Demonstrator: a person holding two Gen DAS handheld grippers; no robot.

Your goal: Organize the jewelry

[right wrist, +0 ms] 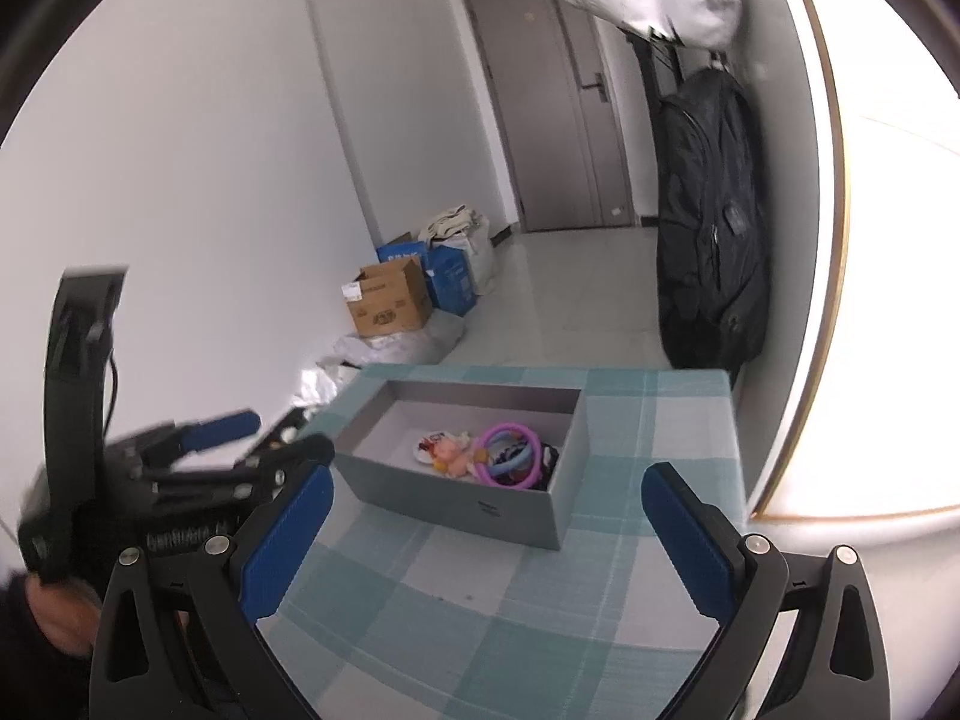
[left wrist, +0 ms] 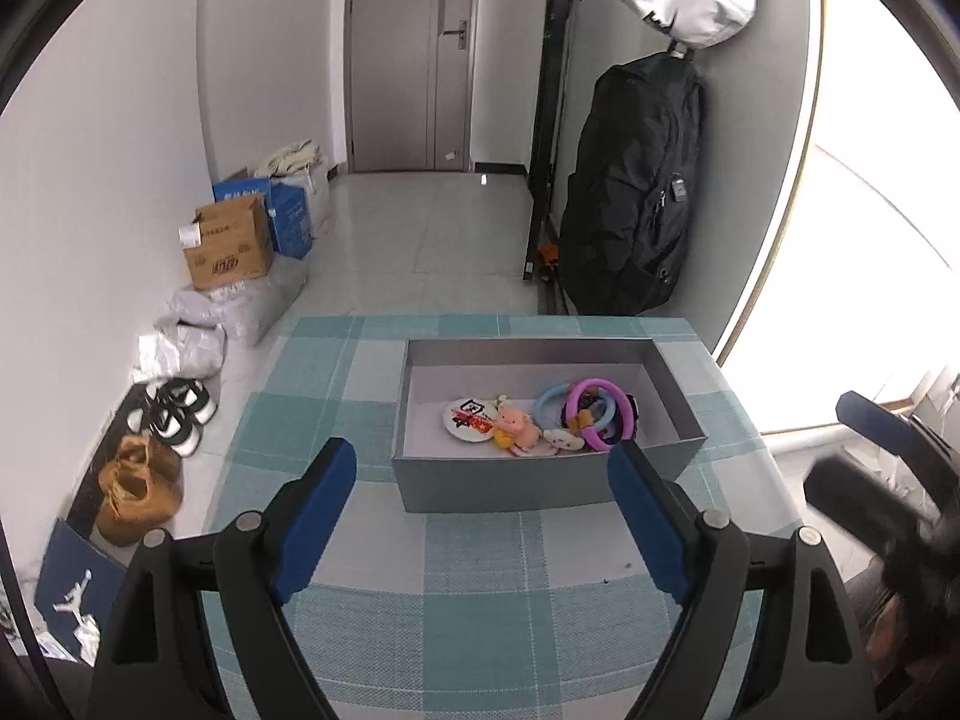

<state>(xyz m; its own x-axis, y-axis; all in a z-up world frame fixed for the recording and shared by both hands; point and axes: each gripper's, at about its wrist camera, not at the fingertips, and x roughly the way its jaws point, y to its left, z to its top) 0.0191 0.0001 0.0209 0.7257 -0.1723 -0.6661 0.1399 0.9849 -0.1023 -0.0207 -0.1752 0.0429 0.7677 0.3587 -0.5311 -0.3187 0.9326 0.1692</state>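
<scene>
A grey open box (left wrist: pixel 528 486) (right wrist: pixel 456 495) stands on the checked table. Inside it lie a white round badge (left wrist: pixel 465 418), a pink plush pig (left wrist: pixel 515 427) (right wrist: pixel 451 451), a small white plush (left wrist: pixel 564 439), a blue ring (left wrist: pixel 555 397) and a purple ring (left wrist: pixel 600 414) (right wrist: pixel 510 456) over dark items. My left gripper (left wrist: pixel 483 468) is open and empty, just in front of the box. My right gripper (right wrist: pixel 486 498) is open and empty, in front of the box. The left gripper (right wrist: pixel 240 438) also shows in the right wrist view, at the table's left.
The table has a teal checked cloth (left wrist: pixel 480 600) (right wrist: pixel 480 612). On the floor to the left are cardboard boxes (left wrist: pixel 228 249), plastic bags (left wrist: pixel 198 330) and shoes (left wrist: pixel 174 414). A black backpack (left wrist: pixel 636 192) hangs at the far right by a door (left wrist: pixel 414 54).
</scene>
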